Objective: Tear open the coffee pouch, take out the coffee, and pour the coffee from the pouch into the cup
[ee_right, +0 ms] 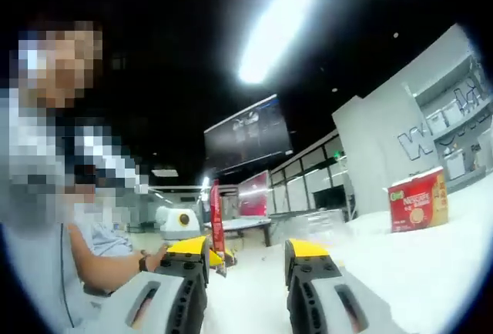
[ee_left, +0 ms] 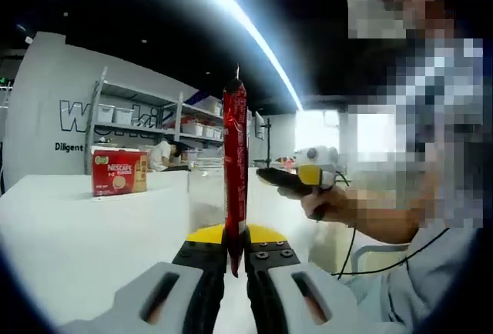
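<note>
A red coffee stick pouch (ee_left: pixel 235 165) stands upright, its lower end pinched between the jaws of my left gripper (ee_left: pixel 233 261), which is shut on it. My right gripper (ee_left: pixel 286 181) comes in from the right, held in a person's hand a short way from the pouch at mid height. In the right gripper view my right gripper (ee_right: pixel 246 261) stands open with nothing between its yellow-tipped jaws. The same pouch (ee_right: pixel 216 222) shows upright just left of them. Both grippers hang over a white table (ee_left: pixel 69 226).
A red Nescafe box (ee_left: pixel 119 171) stands on the table at the back left, seen again as a red box (ee_right: pixel 418 199) at the right. Shelving with white bins (ee_left: pixel 154 115) lines the grey wall. The person's arm (ee_left: pixel 385 222) and body are close on the right.
</note>
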A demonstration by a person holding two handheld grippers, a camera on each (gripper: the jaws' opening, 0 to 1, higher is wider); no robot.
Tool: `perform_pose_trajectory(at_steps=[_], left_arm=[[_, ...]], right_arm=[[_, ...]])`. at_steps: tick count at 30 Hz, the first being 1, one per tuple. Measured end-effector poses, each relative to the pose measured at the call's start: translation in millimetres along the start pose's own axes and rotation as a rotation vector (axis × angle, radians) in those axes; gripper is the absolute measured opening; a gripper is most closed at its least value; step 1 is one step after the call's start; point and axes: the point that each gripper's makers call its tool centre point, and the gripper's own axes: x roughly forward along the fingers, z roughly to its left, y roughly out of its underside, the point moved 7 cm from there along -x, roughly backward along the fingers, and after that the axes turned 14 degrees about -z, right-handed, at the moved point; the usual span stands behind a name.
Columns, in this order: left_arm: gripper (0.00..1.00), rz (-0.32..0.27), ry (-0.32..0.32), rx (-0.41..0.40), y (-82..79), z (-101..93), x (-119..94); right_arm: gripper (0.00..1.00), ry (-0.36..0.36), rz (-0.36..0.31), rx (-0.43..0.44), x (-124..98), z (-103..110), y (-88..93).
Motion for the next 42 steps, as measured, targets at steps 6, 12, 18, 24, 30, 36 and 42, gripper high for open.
perform_pose_trajectory(at_steps=[6,12,18,24,30,36,42], left_arm=[[0.1,0.074,0.149,-0.028,3.5,-29.9,15],[0.1,0.107,0.226,-0.031,5.1,-43.5,26],[0.1,0.131,0.319,-0.013,5.1,-53.3,33],[0.1,0.141,0.333,-0.009,7.9,-47.8,36],[0.1,0.135,0.342,-0.018,10.5,-45.1,38],[0.1,0.125,0.352,-0.029,10.6,-39.8,38],[0.11,0.117,0.348,-0.036,11.9,-40.2,38]], right_arm=[[0.36,-0.125,0.066,0.092,20,13,16.4],[0.33,-0.212,0.089,0.118,29,31,21.4],[0.25,-0.241,0.097,0.131,26,39,21.7],[0.19,-0.25,0.101,0.115,25,43,18.8],[0.15,-0.248,0.104,0.092,22,42,18.3],[0.13,-0.247,0.113,0.084,20,43,19.9],[0.11,-0.234,0.119,0.074,19,44,20.8]])
